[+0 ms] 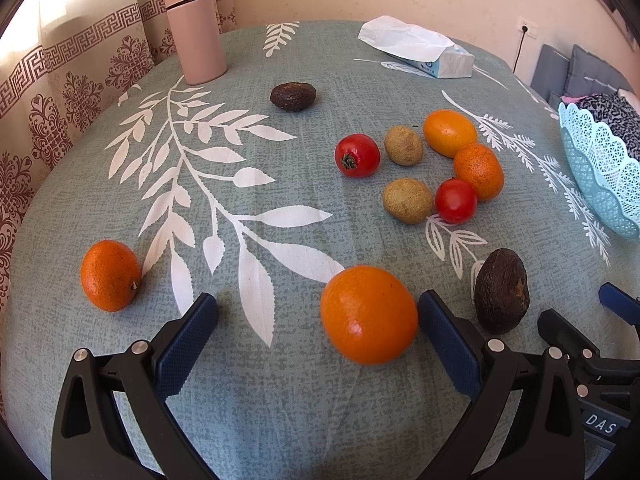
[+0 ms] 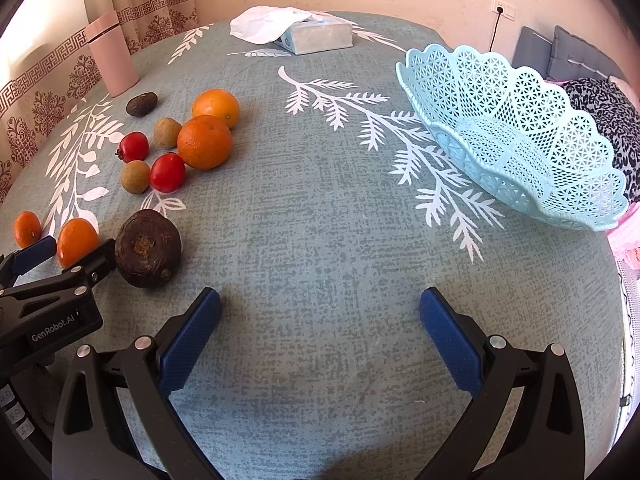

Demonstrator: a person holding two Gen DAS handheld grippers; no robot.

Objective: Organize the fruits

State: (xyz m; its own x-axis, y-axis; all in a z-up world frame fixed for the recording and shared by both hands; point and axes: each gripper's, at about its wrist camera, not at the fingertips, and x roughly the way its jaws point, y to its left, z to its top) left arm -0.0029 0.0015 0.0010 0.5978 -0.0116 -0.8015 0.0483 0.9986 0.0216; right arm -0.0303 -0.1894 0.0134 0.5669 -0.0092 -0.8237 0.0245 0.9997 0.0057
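Observation:
My left gripper (image 1: 318, 308) is open low over the tablecloth. An orange (image 1: 368, 314) lies between its fingers, close against the right pad (image 1: 444, 340) and well apart from the left one. A dark avocado (image 1: 502, 296) rests just right of that finger. Farther out sits a cluster of two tomatoes (image 1: 357, 155), two tan round fruits (image 1: 407, 200) and two oranges (image 1: 478, 171). My right gripper (image 2: 320, 304) is open over bare cloth with nothing between its fingers. The light blue lattice basket (image 2: 512, 140) stands to its far right, with no fruit seen inside.
A small orange (image 1: 110, 276) lies alone at the left and a second avocado (image 1: 293, 96) farther back. A pink flask (image 1: 196, 30) and a tissue box (image 1: 420, 48) stand at the far edge. A curtain hangs at the left; cushions and patterned fabric lie beyond the basket.

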